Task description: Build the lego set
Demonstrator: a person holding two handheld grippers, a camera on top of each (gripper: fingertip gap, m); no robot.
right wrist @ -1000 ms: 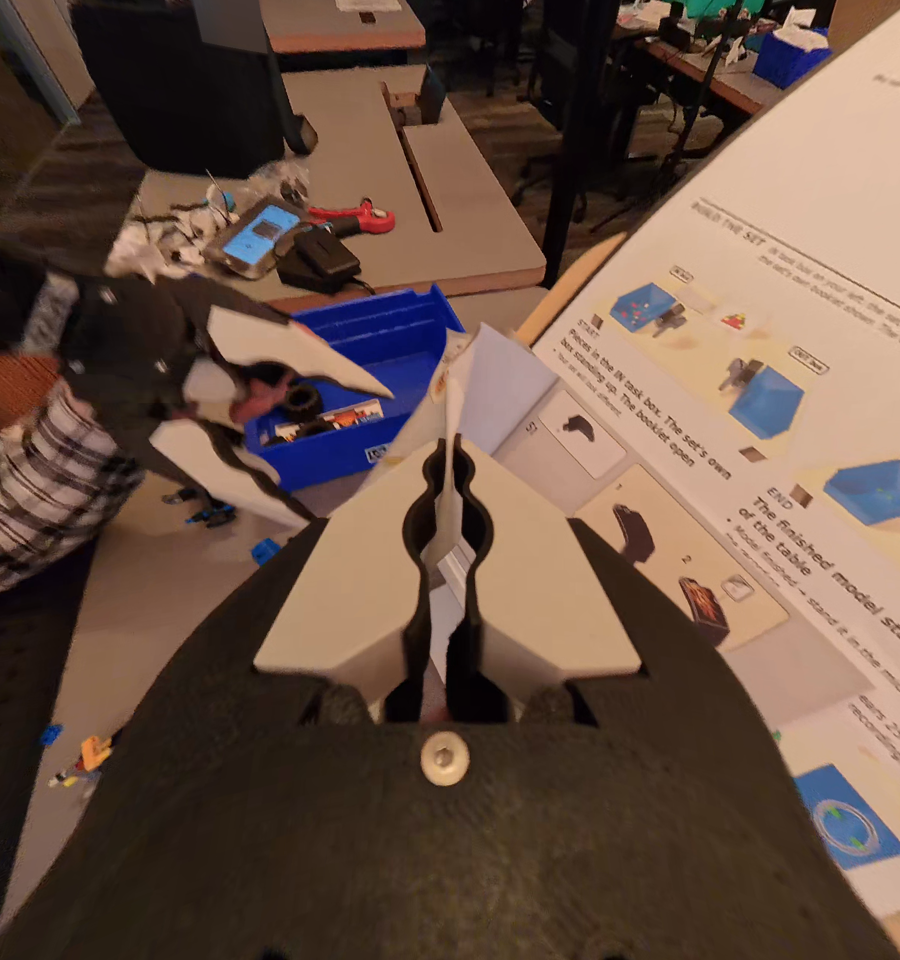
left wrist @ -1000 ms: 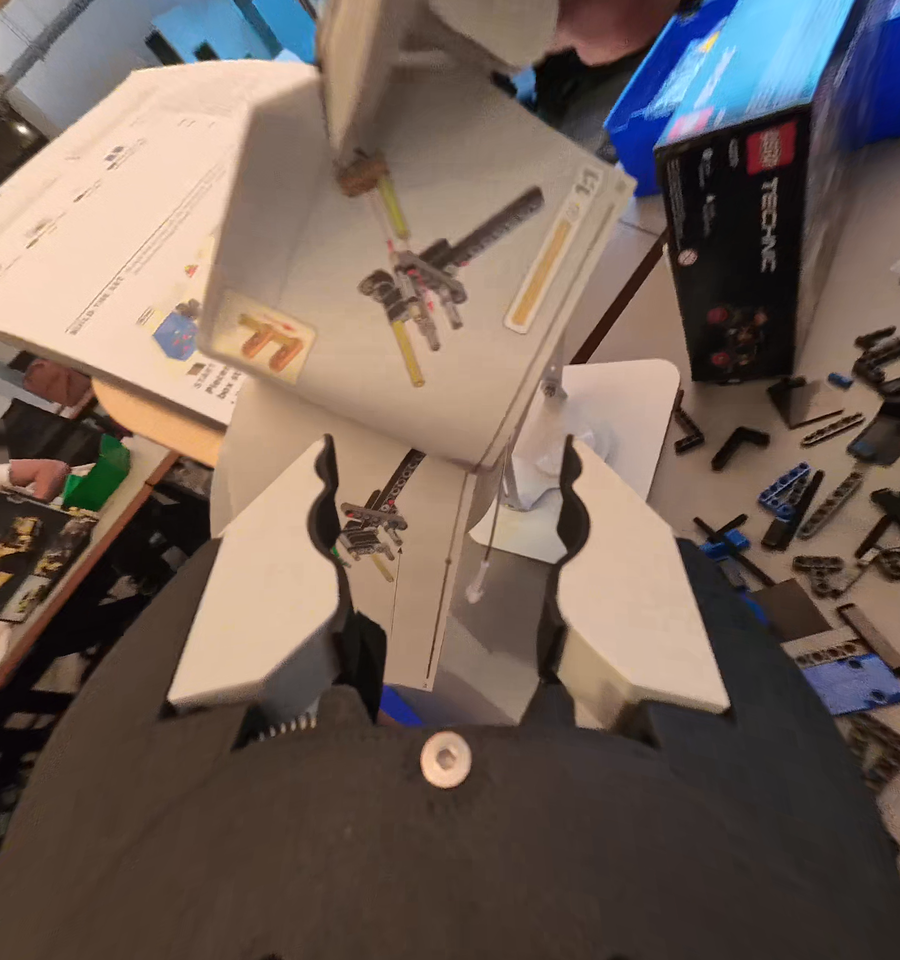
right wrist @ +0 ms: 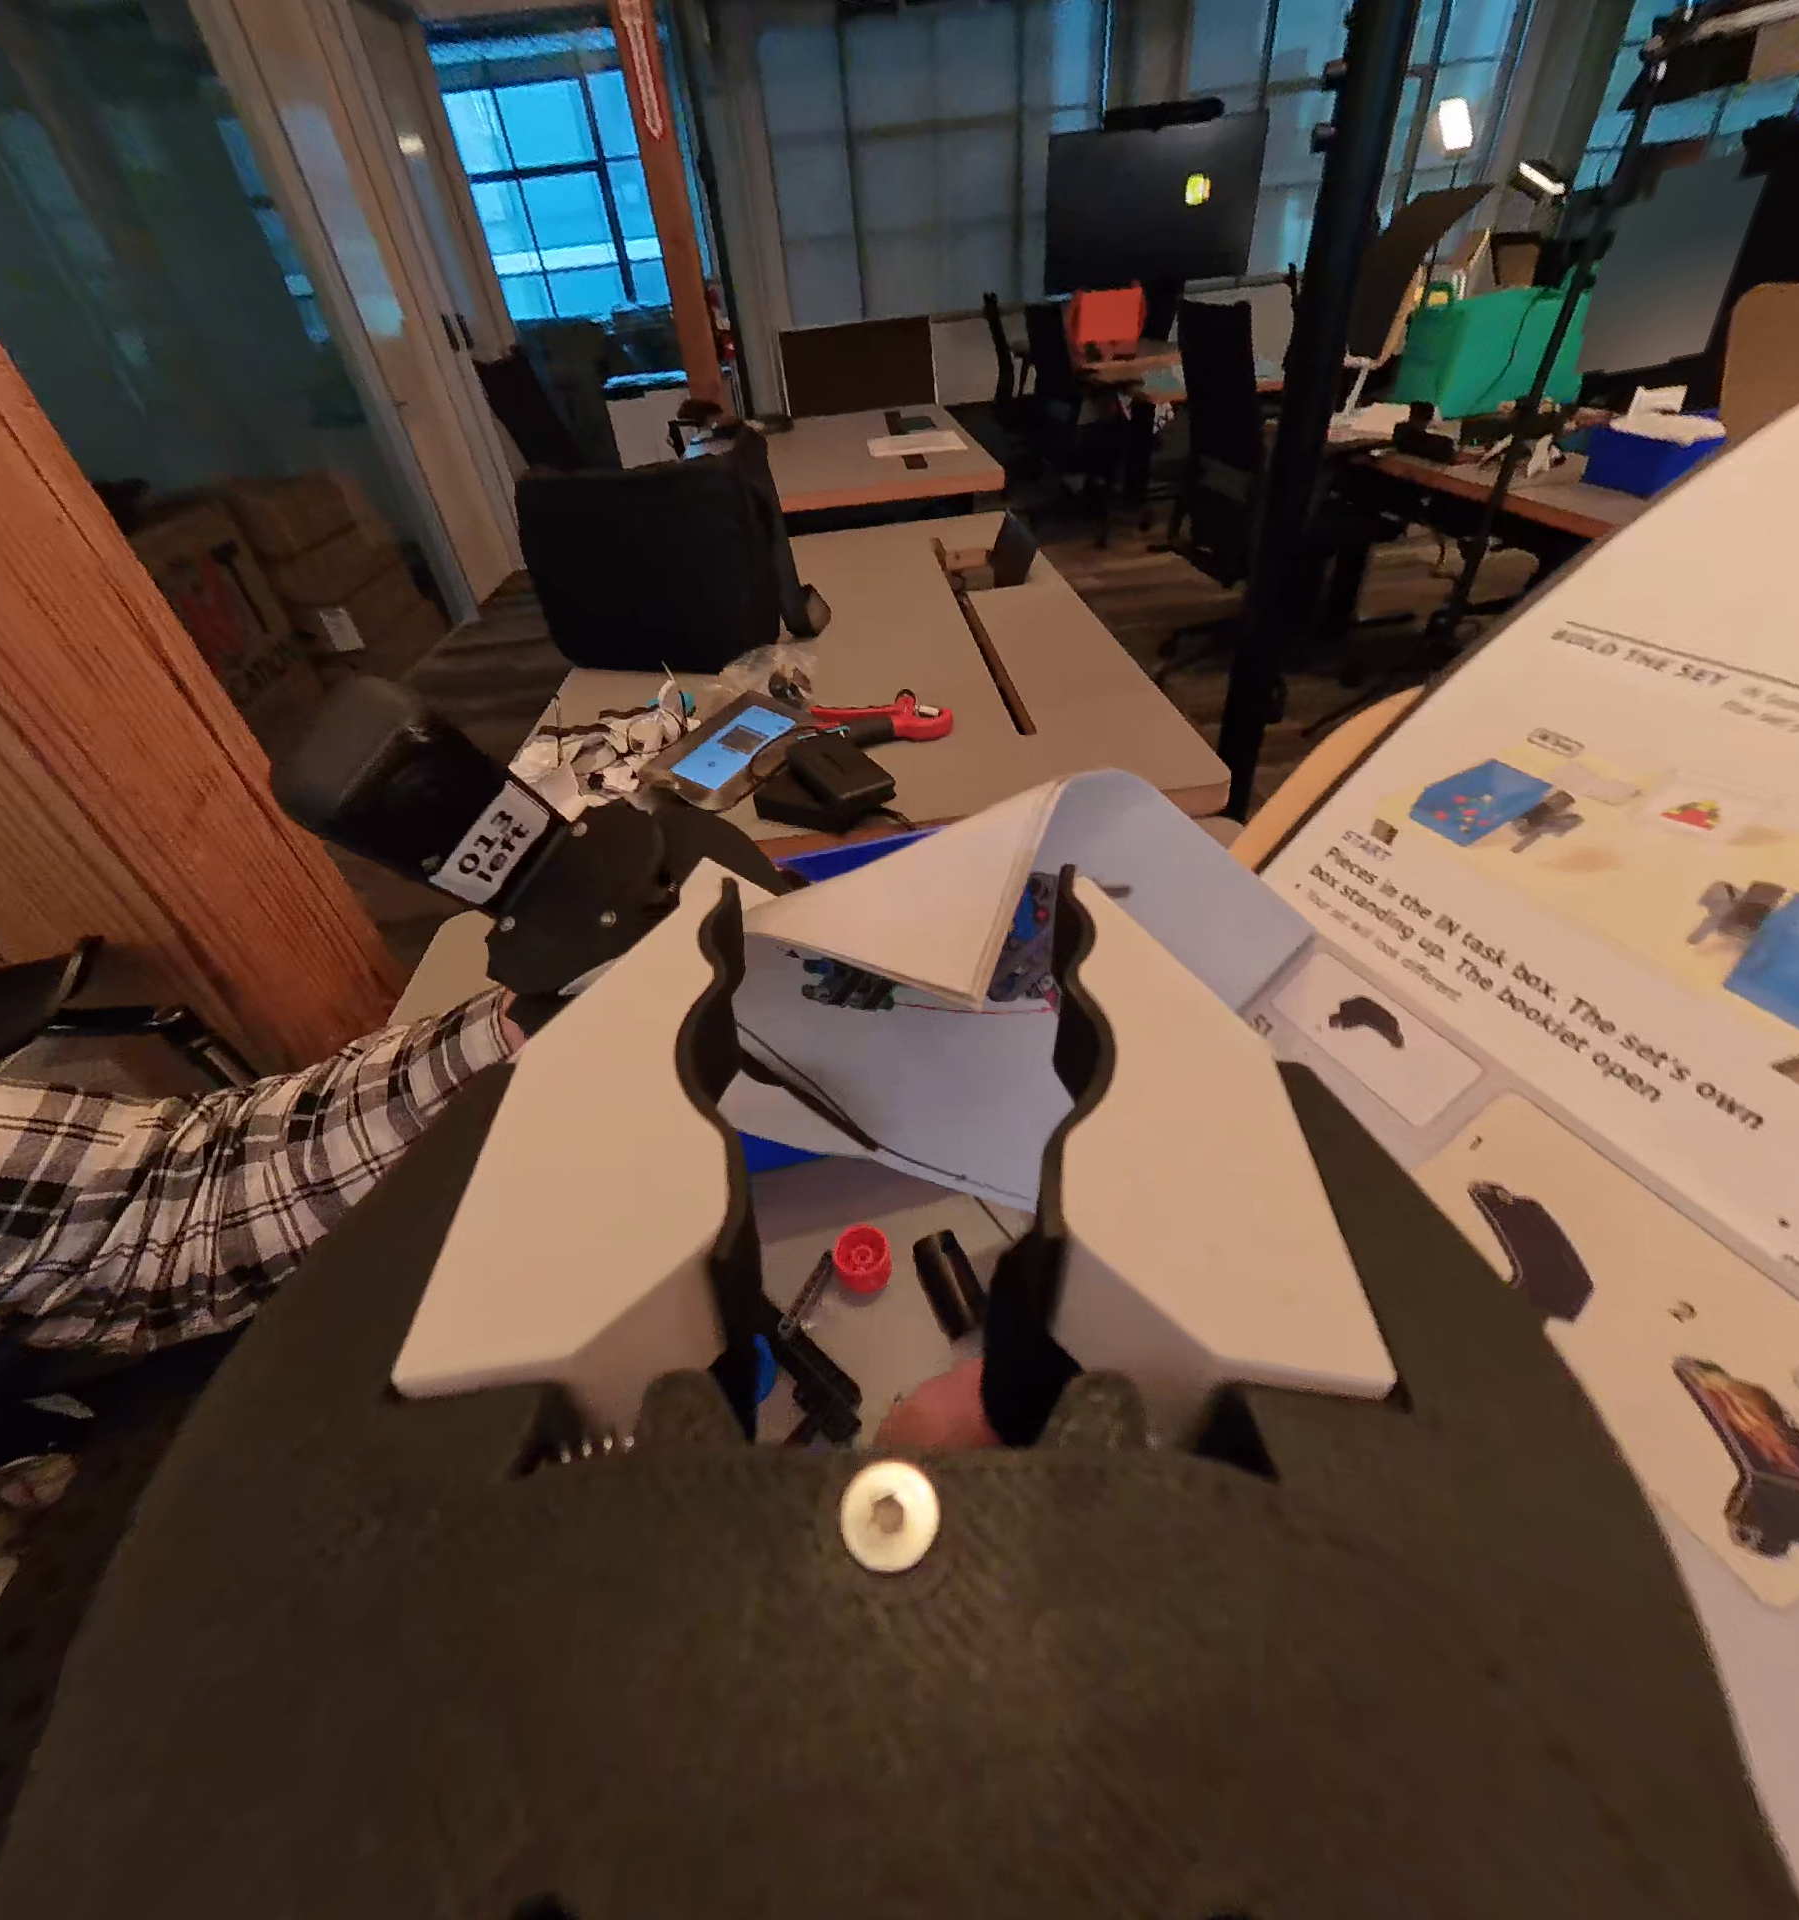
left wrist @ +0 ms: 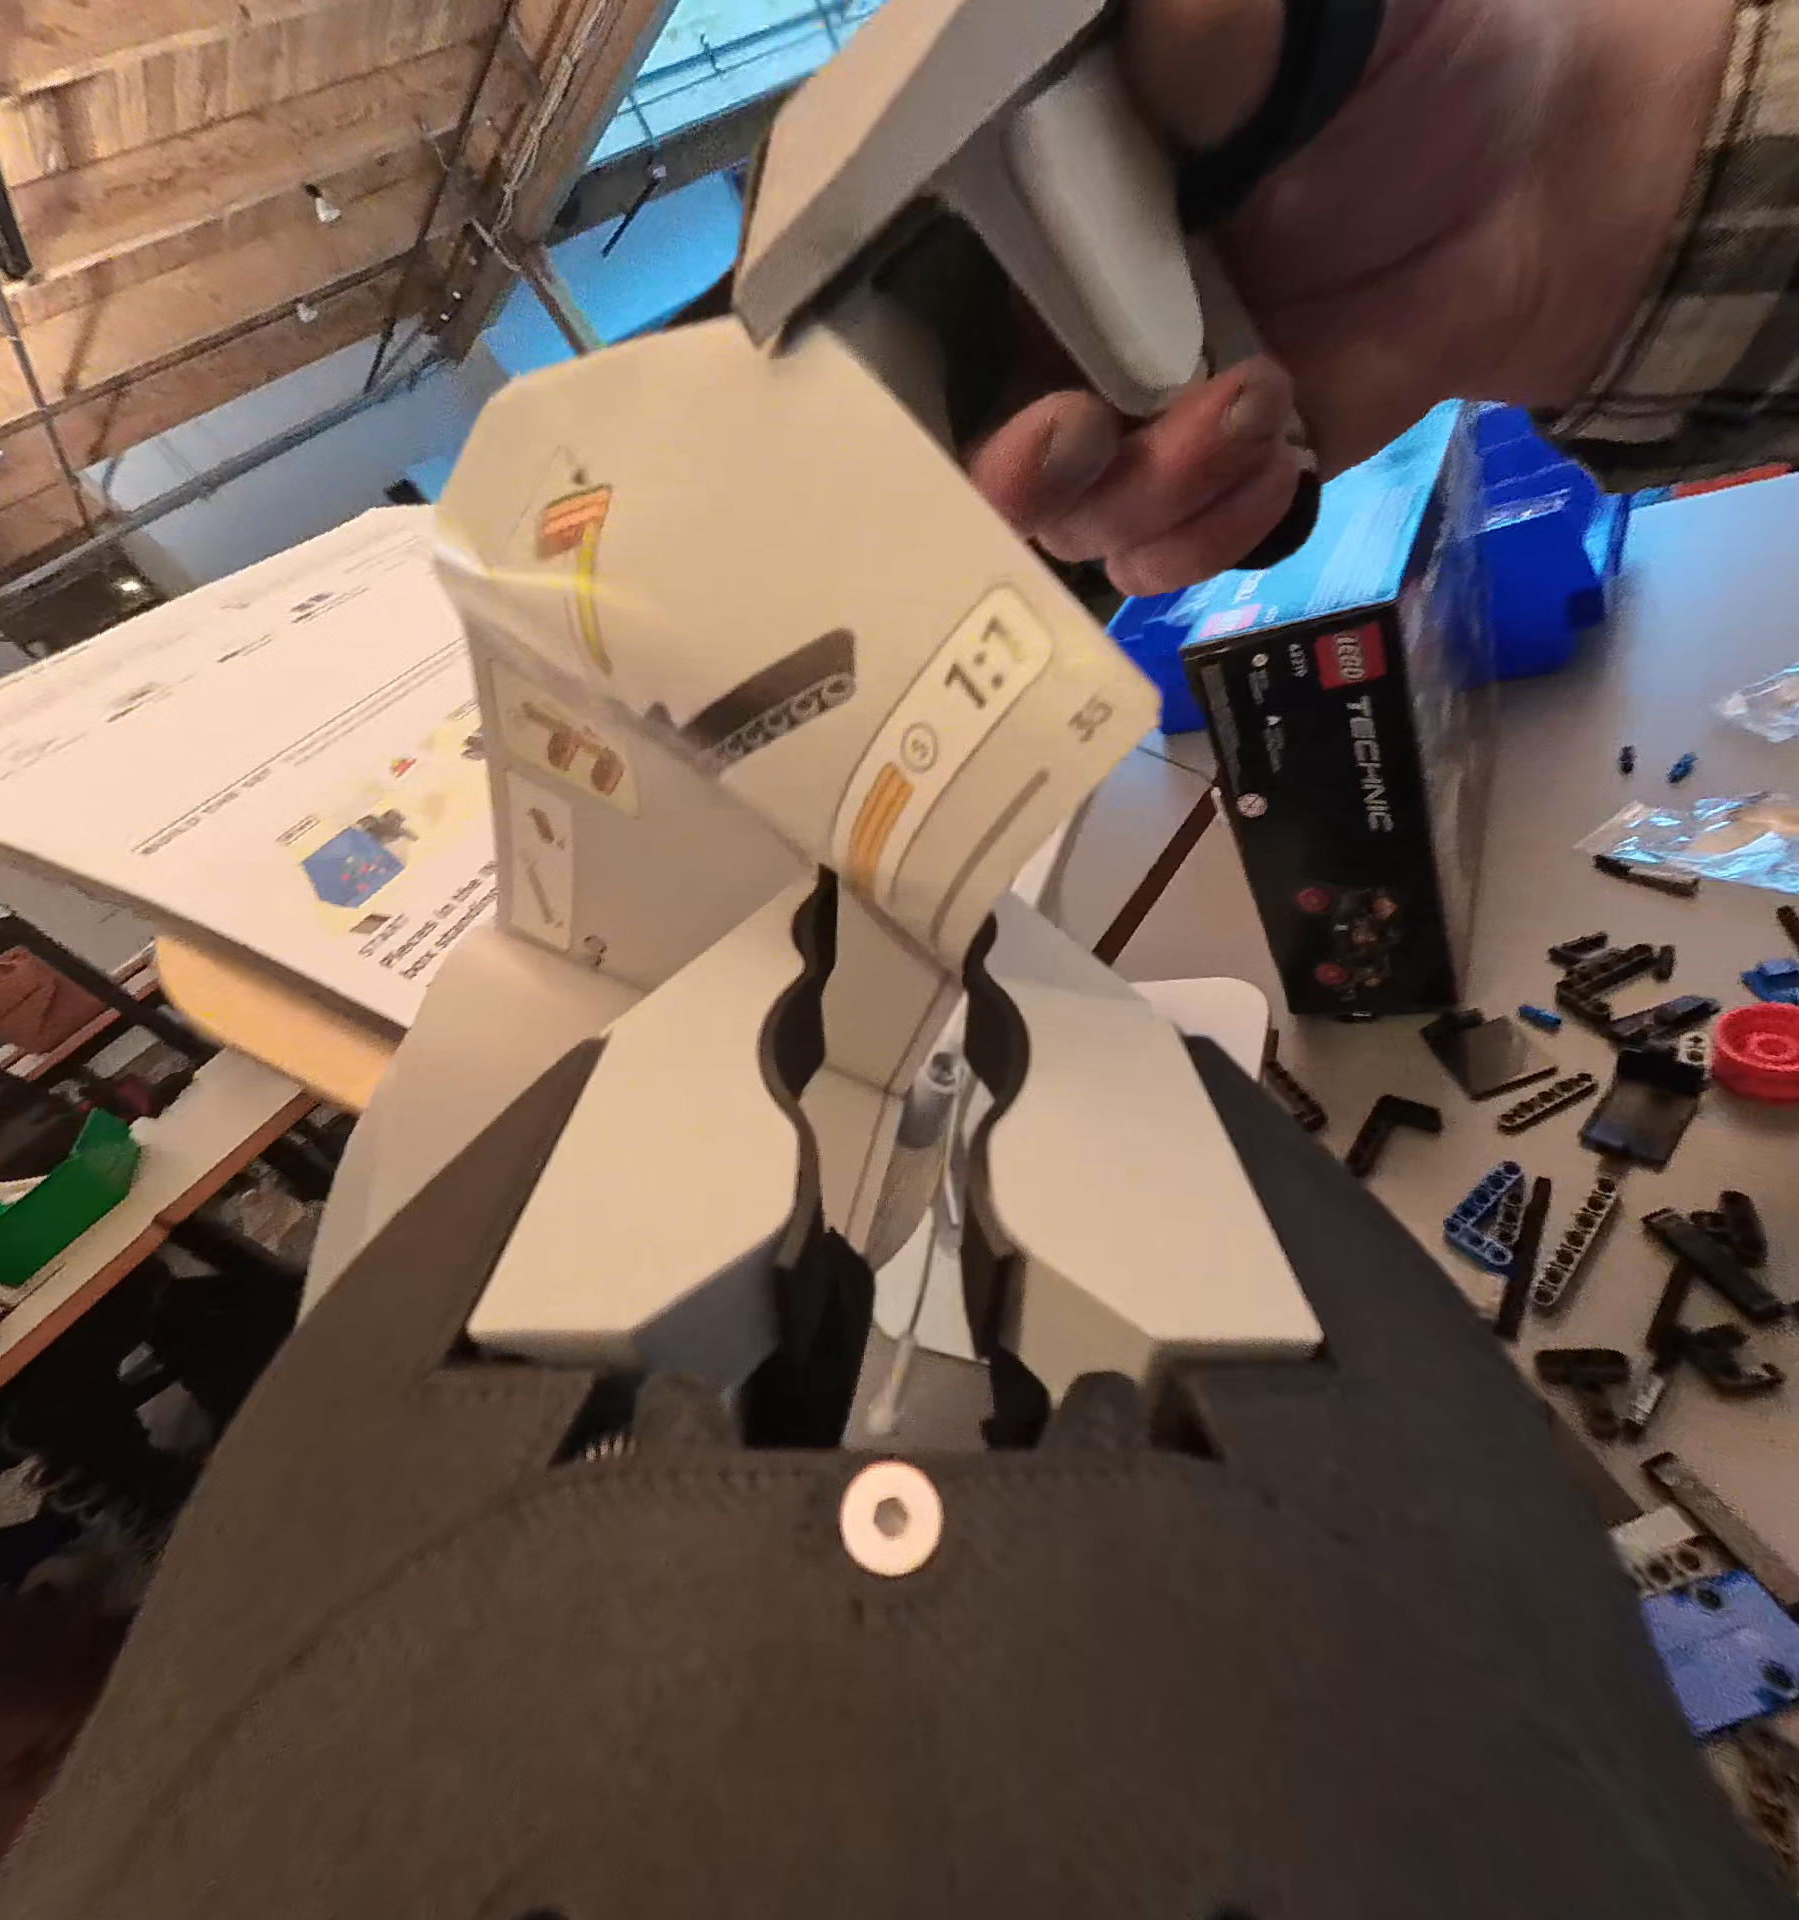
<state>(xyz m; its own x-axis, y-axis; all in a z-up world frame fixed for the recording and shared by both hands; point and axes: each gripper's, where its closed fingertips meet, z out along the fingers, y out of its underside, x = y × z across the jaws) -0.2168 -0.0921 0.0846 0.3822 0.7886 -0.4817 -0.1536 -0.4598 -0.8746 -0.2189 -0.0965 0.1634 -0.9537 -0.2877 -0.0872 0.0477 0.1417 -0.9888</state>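
Left wrist view has the left gripper [left wrist: 893, 940] with a narrow gap between its jaws, and the bottom edge of the instruction booklet [left wrist: 770, 665] sits right in that gap. Whether it's actually pinching the paper or just loosely around it, I can't tell. The booklet's pages are curled up and fanned, so I'd guess this is a page flip to find the next build step.

The right gripper [right wrist: 900, 894] is spread wide and grasping nothing; in its own view the booklet [right wrist: 874, 935] hangs just beyond the fingertips, and from the left side it hovers above the booklet.

The set's parts are still loose. Right of the booklet stands the black set box [left wrist: 1383, 821], and past it the black beams [left wrist: 1705, 1257] and a red wheel hub [left wrist: 1776, 1051] lie scattered on the worktop [left wrist: 1726, 582]. Left of the booklet lies a big printed sheet [left wrist: 209, 717]. Nothing looks assembled yet, so it seems early.
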